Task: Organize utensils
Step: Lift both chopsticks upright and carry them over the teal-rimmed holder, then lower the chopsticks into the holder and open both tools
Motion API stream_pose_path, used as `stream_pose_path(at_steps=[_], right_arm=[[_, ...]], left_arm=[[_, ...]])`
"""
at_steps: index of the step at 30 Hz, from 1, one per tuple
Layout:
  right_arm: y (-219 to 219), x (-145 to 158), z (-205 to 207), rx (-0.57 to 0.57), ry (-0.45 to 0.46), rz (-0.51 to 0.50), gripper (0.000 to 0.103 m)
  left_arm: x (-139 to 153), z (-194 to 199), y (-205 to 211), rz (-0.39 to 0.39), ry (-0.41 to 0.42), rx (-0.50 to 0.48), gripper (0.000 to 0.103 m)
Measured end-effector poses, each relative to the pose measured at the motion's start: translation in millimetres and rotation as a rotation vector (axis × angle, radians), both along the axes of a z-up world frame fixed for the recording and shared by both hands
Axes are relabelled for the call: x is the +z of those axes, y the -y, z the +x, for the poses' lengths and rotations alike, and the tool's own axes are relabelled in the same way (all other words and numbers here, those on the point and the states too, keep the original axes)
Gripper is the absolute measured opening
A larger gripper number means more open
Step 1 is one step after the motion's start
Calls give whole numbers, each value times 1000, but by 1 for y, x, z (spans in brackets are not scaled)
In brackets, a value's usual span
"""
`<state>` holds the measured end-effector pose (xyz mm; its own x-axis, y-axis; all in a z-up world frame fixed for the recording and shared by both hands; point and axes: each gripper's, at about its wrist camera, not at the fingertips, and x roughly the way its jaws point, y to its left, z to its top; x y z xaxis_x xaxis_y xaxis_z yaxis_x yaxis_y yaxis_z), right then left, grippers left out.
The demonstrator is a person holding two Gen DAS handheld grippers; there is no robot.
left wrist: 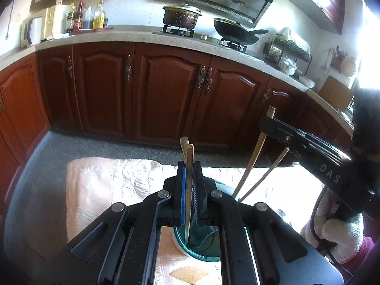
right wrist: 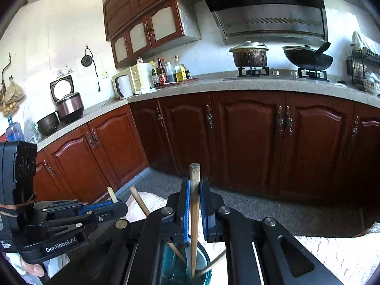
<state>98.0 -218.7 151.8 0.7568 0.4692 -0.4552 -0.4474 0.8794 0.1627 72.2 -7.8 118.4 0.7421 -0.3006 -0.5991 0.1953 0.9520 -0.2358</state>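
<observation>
A teal cup (left wrist: 201, 244) stands on a pale patterned cloth, right below both grippers; it also shows in the right wrist view (right wrist: 204, 270). My left gripper (left wrist: 189, 168) is shut on a pair of wooden chopsticks (left wrist: 188, 156) held upright with their tips in the cup. My right gripper (right wrist: 195, 185) is shut on a thicker wooden utensil handle (right wrist: 194, 204) that stands in the cup. In the left wrist view the right gripper (left wrist: 268, 121) holds that handle (left wrist: 254, 156) at the right, beside a loose chopstick (left wrist: 268, 173) leaning in the cup.
The pale cloth (left wrist: 106, 180) covers a small table above a grey floor. Red-brown kitchen cabinets (right wrist: 249, 137) stand behind, with a pot (right wrist: 249, 54) and a wok (right wrist: 306, 58) on the stove. My gloved hand (left wrist: 342, 237) shows at the right.
</observation>
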Motion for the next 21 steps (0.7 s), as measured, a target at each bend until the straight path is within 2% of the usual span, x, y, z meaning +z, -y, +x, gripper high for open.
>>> stream_pose_path(at_steps=[12,21], right_arm=[[0,-9,-2,15,-30,-15,7],[-3,-27,-9,22,-66,-31,7]], left_arm=[[-1,-1,4,11,0,1,4],[-4,-6,3,5,-1,6,4]])
